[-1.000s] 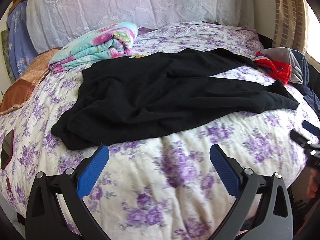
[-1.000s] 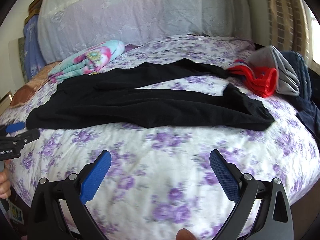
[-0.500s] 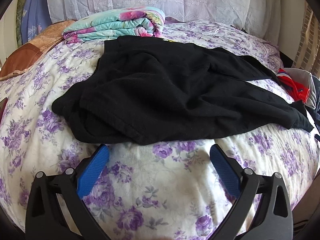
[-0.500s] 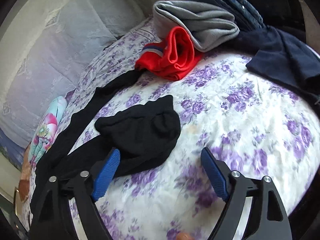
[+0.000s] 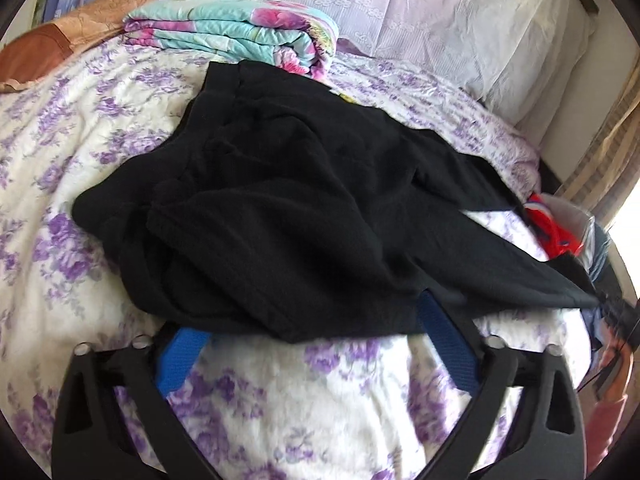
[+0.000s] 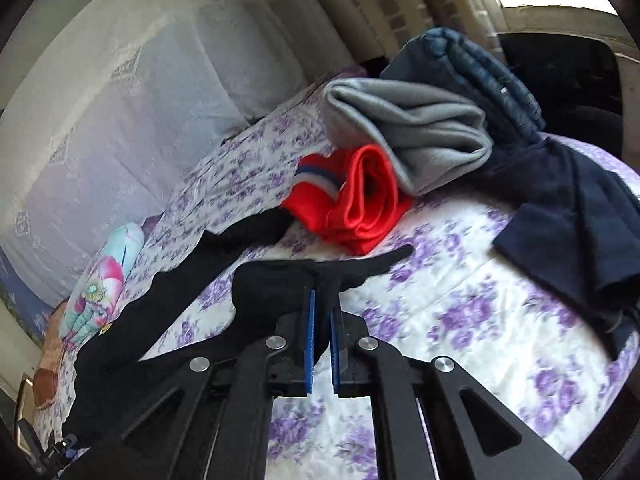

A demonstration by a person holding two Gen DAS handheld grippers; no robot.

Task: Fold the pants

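Observation:
Black pants (image 5: 304, 208) lie spread across the flowered bed cover (image 5: 320, 408), waist end towards me in the left wrist view. My left gripper (image 5: 308, 316) sits at that near edge. Its jaws are closing, the waist fabric lies between the blue pads (image 5: 444, 344), and they do not press on it. In the right wrist view the pants (image 6: 168, 304) run off to the left. My right gripper (image 6: 322, 300) is shut on the end of the near leg (image 6: 280, 284), with black cloth pinched between the pads and its tip poking out towards the red garment.
A folded floral quilt (image 5: 240, 36) and white pillows (image 5: 420, 12) lie past the waist. Folded red (image 6: 360, 204), grey (image 6: 412, 132) and navy clothes (image 6: 568, 216) are piled just beyond the leg ends, near the bed's edge.
My left gripper came up to the waist edge and its jaws narrowed around the fabric. My right gripper swung over to the leg end, rolled, and closed on it.

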